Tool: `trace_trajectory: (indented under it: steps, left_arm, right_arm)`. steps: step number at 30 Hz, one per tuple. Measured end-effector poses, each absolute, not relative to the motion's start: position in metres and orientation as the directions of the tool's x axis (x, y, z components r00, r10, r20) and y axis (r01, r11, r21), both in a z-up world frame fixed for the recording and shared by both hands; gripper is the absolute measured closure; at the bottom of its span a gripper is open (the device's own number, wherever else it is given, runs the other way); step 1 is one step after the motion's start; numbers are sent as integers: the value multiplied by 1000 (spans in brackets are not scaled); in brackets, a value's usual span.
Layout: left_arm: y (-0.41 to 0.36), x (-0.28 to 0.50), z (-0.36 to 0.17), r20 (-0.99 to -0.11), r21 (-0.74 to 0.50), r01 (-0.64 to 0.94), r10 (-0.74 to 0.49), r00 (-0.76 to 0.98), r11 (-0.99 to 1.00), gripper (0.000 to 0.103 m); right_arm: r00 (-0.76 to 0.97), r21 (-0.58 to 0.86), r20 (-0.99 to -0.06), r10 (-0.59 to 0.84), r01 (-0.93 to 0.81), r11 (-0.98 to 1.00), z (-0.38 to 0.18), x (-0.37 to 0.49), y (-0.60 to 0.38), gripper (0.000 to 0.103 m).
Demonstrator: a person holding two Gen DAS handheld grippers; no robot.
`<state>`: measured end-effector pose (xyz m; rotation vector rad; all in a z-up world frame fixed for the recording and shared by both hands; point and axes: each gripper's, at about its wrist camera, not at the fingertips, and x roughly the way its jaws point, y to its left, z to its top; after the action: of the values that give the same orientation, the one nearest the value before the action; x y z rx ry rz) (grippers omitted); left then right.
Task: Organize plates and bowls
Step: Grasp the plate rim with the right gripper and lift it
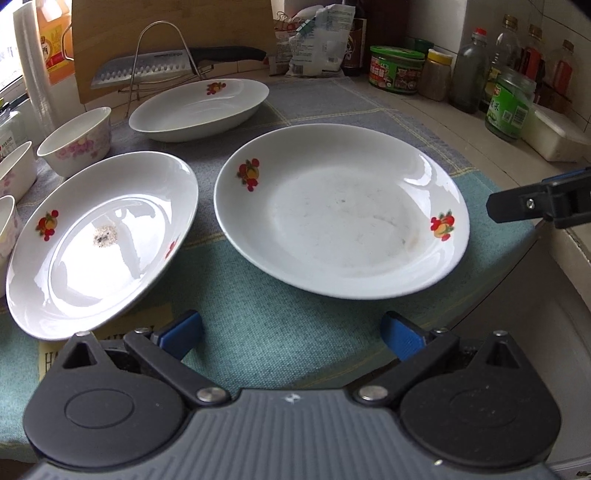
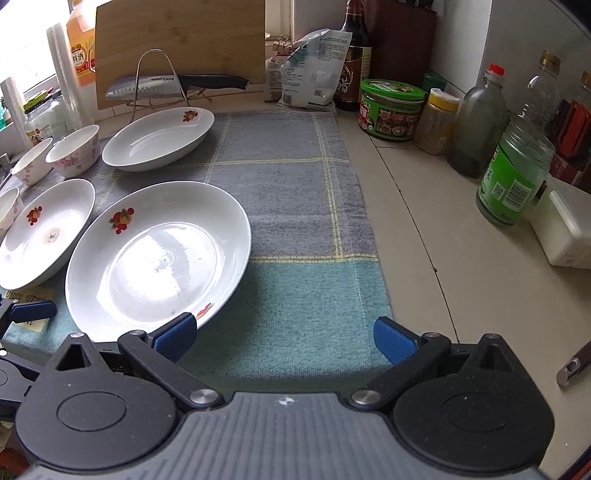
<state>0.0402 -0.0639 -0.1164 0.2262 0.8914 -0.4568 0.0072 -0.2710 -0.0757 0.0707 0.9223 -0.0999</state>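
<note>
Kitchen surface (image 2: 424,229) with cloth (image 2: 295,221): three plates, big plate (image 1: 340,210) at near edge. Left gripper (image 1: 291,338), right gripper (image 2: 284,338): jaws wide, holding nothing.

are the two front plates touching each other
Apart. The left wrist view shows mat between the left plate and the big plate.

left wrist view sits low over cloth mat (image 1: 295,332), close, facing 12 o'clock toward cutting board (image 1: 173,33). right wrist view looks same way from further right. both share large plate (image 1: 340,210) (image 2: 159,254), knife rack (image 2: 162,77), jars at 2 o'clock.
</note>
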Motion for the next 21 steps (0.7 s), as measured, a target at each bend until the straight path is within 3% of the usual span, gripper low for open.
trace_trajectory:
  steps: [21]
  left_arm:
    - [-72, 50, -122, -738, 10, 570, -378, 558, 822, 0]
  right_arm:
    - [607, 79, -795, 16, 76, 994, -80, 25, -280, 0]
